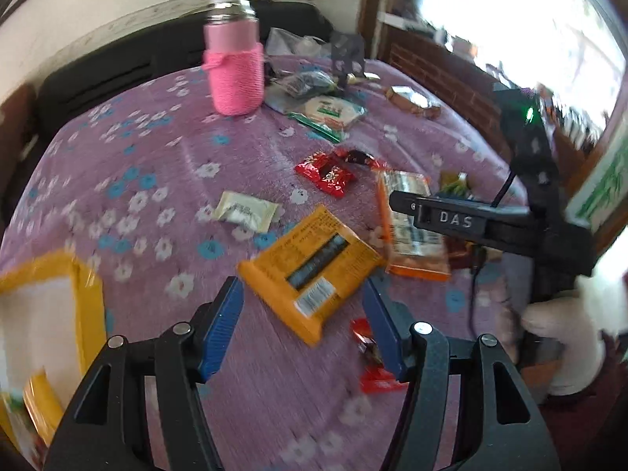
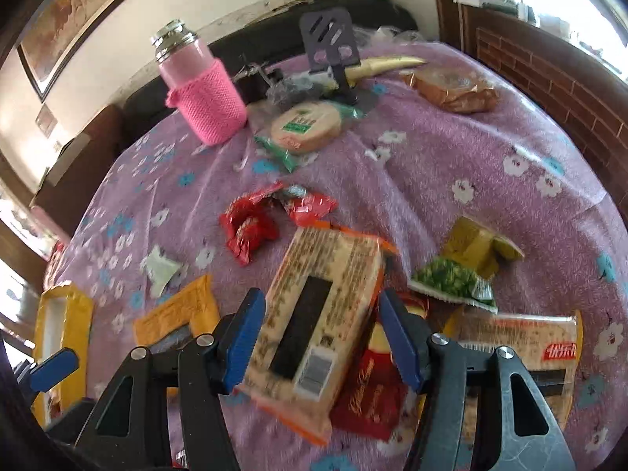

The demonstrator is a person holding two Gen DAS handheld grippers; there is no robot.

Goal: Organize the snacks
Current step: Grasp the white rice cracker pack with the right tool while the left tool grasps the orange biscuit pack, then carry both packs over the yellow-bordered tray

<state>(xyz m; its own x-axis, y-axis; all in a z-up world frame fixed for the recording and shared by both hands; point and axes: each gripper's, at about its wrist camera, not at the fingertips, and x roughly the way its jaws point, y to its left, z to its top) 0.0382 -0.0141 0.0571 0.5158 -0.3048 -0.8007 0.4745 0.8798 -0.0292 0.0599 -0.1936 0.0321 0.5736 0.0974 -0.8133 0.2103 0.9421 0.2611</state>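
A yellow snack packet lies flat on the purple flowered tablecloth. My left gripper hovers over its near end, open, with a blue pad on either side and not pressing. A cream and orange cracker packet lies between the blue pads of my right gripper. It is blurred against the sharp fingers, so the jaws stand open around it. In the left wrist view one black finger of the right gripper crosses that same packet. A white-gloved hand holds it.
A yellow-rimmed box sits at the near left. Red wrappers, a white sachet, a green pea packet, a red packet and a second cracker packet lie around. A pink bottle and a phone stand stand at the back.
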